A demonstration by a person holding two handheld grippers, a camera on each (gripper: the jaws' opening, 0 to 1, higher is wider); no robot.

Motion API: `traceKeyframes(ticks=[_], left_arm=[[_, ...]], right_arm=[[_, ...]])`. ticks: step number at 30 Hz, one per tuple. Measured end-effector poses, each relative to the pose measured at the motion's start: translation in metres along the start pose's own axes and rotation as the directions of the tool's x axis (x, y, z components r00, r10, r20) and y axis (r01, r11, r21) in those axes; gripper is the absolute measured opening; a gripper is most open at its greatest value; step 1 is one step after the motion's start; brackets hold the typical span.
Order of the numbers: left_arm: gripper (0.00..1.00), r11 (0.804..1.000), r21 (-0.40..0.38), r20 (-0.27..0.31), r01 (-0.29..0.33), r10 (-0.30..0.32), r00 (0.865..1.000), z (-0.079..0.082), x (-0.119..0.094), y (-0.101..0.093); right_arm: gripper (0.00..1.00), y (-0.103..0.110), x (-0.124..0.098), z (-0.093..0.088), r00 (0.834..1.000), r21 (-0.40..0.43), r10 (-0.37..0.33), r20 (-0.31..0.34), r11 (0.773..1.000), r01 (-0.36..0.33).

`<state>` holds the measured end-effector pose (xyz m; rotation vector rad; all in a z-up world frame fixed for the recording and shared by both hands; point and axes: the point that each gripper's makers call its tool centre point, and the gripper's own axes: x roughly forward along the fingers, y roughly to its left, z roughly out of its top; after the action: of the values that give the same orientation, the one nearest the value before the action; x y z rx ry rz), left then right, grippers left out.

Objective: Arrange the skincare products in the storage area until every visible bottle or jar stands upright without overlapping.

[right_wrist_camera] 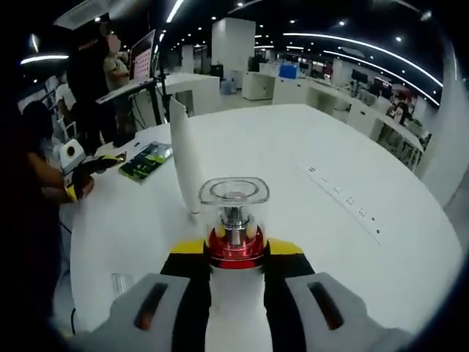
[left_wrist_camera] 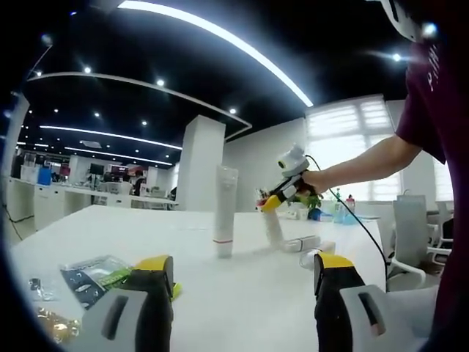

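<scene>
Bottom centre of right gripper view, right tongs (right_wrist_camera: 236, 253) pinch a pump bottle (right_wrist_camera: 234, 220) upright over the counter (right_wrist_camera: 308, 139); tube (right_wrist_camera: 185, 150) stands just behind. Left tongs (left_wrist_camera: 242, 282) spread, empty. Judging: tube done, bottle unplaced, another item (left_wrist_camera: 306, 242) lies flat mid-right w/ righting left.

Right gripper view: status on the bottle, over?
Right gripper shut on clear-capped bottle, upright. Left gripper open, holding nothing. White tube stands alongside on the table; packets lie at table edge.

A tall white tube (right_wrist_camera: 186, 158) stands upright beside a clear-capped, red-collared bottle (right_wrist_camera: 234, 224), also upright.
</scene>
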<state>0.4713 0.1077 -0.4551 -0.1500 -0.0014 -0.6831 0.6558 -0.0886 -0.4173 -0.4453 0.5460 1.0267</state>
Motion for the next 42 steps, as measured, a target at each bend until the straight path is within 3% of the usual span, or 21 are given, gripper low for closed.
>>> traceKeyframes(ticks=[8,13,21,25,30,33,40,42], left_arm=[[0.81,1.0,-0.002,0.002,0.01,-0.01,1.0,0.0,0.0,-0.003],[0.81,1.0,0.0,-0.006,0.003,-0.003,1.0,-0.001,0.0,-0.001],[0.81,1.0,0.013,0.004,0.006,-0.006,1.0,0.0,0.001,-0.003],[0.81,1.0,0.02,-0.001,0.009,-0.009,1.0,-0.001,0.001,-0.004],[0.81,0.999,0.031,-0.011,0.009,-0.009,1.0,-0.003,0.001,-0.004],[0.81,0.999,0.034,-0.012,0.009,-0.009,1.0,-0.003,0.001,-0.004],[0.81,0.999,0.039,-0.018,0.013,-0.012,1.0,-0.004,0.002,-0.005],[0.81,0.999,0.036,-0.018,0.012,-0.012,1.0,-0.004,0.001,-0.005]], right_arm=[[0.25,0.004,0.011,0.013,0.99,0.026,-0.003,0.14,1.0,-0.001],[0.25,0.012,0.012,0.021,0.969,0.035,0.045,0.243,0.998,-0.055],[0.26,0.016,0.007,0.018,0.94,-0.002,0.144,0.309,0.989,-0.15],[0.27,0.014,0.003,0.016,0.931,-0.016,0.145,0.336,0.989,-0.148],[0.27,0.013,0.0,0.014,0.934,-0.006,0.119,0.336,0.992,-0.124],[0.31,0.008,-0.002,0.014,0.941,0.009,0.063,0.331,0.998,-0.07],[0.44,0.002,-0.008,0.02,0.925,0.087,-0.003,0.379,0.996,-0.033],[0.51,-0.004,-0.009,0.017,0.918,0.155,-0.087,0.387,0.988,0.028]])
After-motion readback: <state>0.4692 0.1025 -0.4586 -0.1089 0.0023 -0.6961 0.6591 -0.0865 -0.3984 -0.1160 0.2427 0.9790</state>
